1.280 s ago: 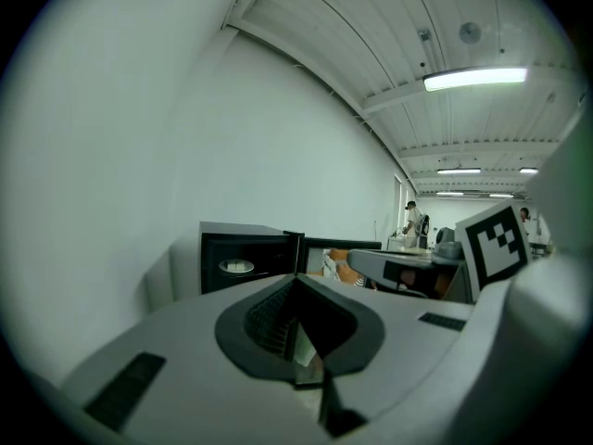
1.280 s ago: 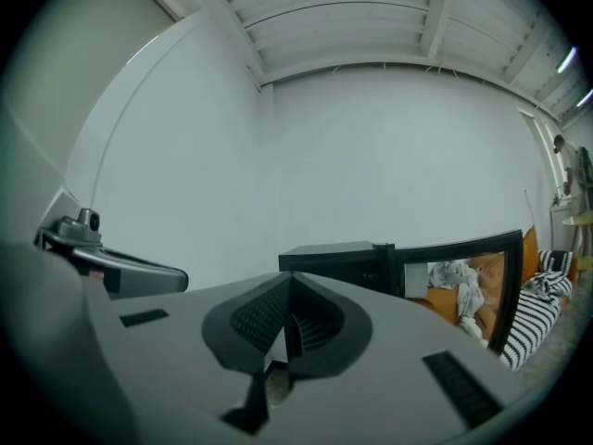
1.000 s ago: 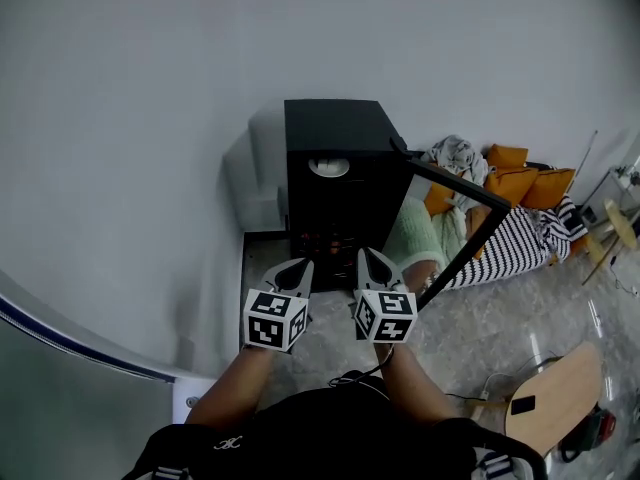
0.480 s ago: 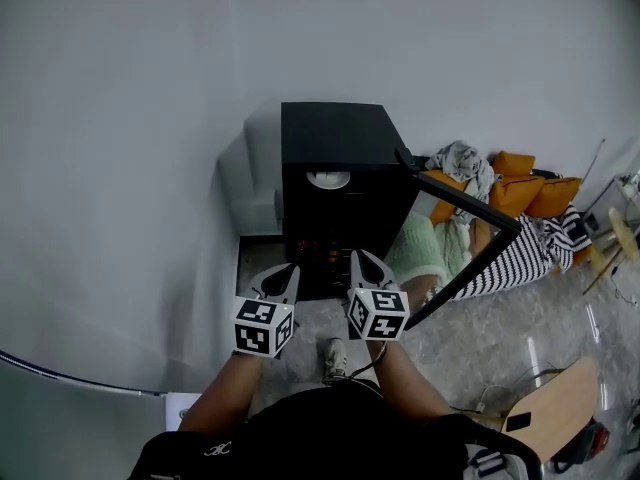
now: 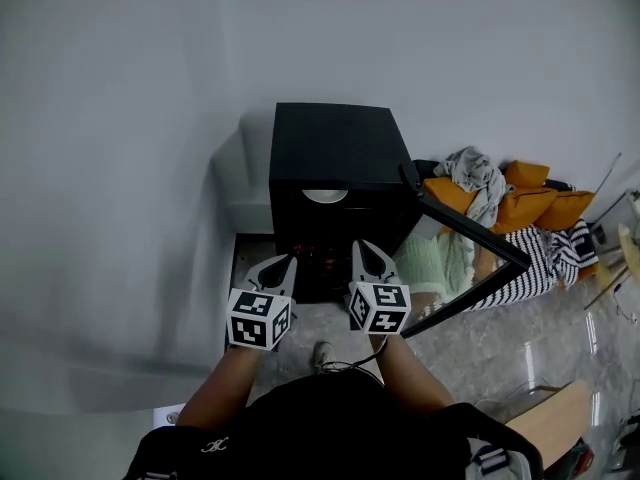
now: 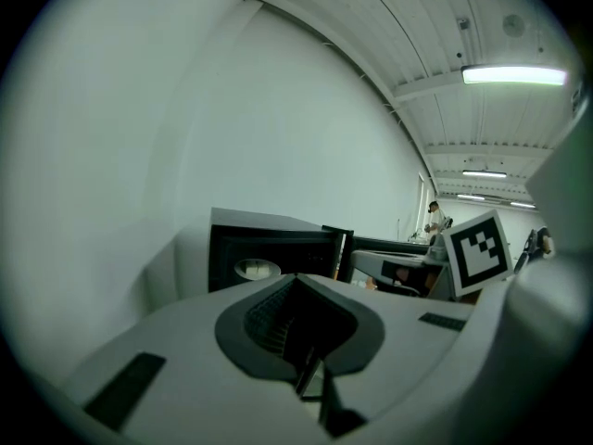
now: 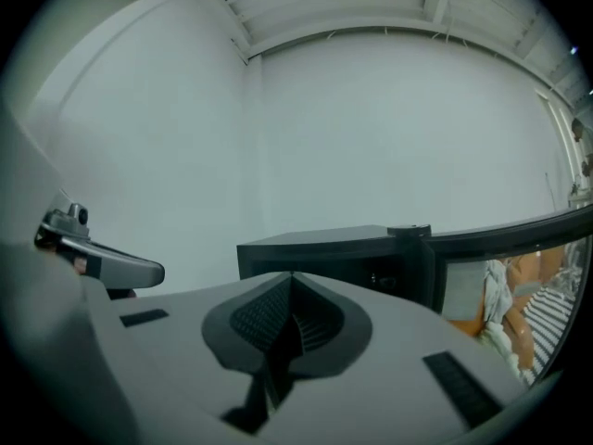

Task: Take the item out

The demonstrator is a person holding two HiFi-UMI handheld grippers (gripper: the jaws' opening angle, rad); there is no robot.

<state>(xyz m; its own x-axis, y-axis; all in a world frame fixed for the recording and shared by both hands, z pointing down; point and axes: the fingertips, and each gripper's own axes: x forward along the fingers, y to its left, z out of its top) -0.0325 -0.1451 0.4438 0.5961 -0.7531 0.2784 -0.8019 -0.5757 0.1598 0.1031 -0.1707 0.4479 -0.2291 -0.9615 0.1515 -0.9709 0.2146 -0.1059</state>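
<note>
The white dish (image 5: pixel 326 195) lay flat in the open cabinet (image 5: pixel 335 138); left gripper (image 5: pixel 286 260) and right gripper (image 5: pixel 361 247) stayed closed, empty, before it.

A plain white wall (image 5: pixel 150 118) fills the view ahead of me. To my right the grey marbled floor (image 5: pixel 520 338) carries orange cushions (image 5: pixel 540 208) and striped bedding (image 5: pixel 565 253), with a wooden table (image 5: pixel 550 418) nearer me. A strip light (image 6: pixel 514 75) glows on the ribbed ceiling (image 6: pixel 445 26).

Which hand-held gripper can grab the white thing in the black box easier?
Probably left: the left hand-held gripper looks straight at the white item in the cabinet; the right hand-held gripper has no sight of it.
</note>
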